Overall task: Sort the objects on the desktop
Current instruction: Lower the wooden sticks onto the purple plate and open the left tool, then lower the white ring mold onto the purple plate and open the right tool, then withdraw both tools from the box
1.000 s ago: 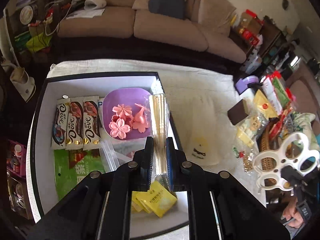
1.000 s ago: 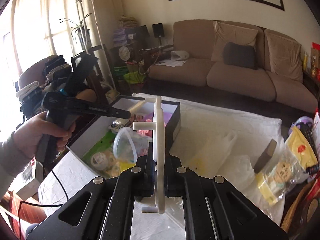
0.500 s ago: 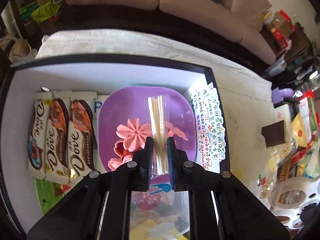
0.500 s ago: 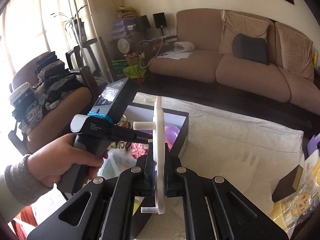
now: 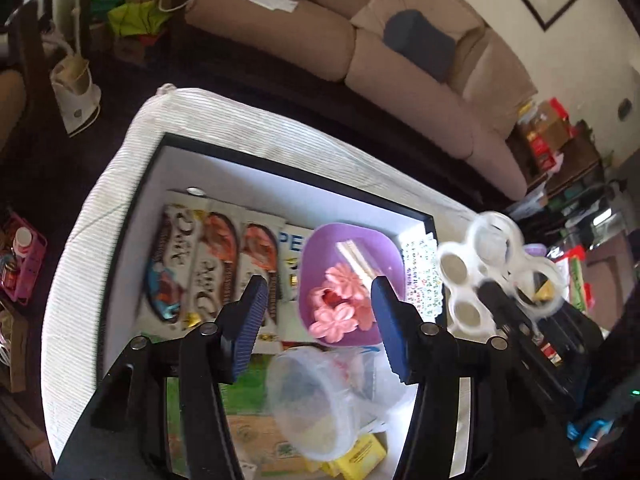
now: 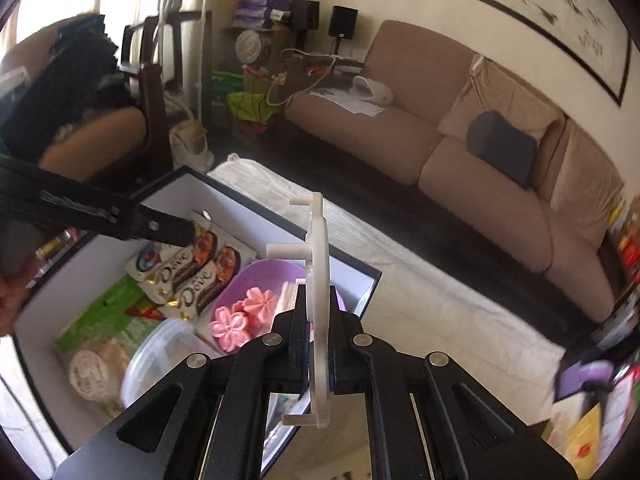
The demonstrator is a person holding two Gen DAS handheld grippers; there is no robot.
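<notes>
Gripping a white plastic ring holder edge-on in the right claw, jaws clamped on the flat plate with its short pegs sticking out to the left. Judging it light, stiff and rather slick (thin plate, so probably prone to pivoting if held near one end); holding near mid-length, as now, looking like the sound choice. Hovering above the near right corner of the black box, wrist angled downward, holder upright and not touching anything. Standing wide open and empty, the left claw, poised over the box and looking down at the purple bowl. Lying in that bowl: a clear packet of toothpicks beside pink flower pieces, free of both pads. Showing blurred at the right of the left view, the same holder, just beside the box rim. Sitting left of the bowl, chocolate bars; nearer the camera, a clear tub. Resting on the cloth-covered table, the box.
</notes>
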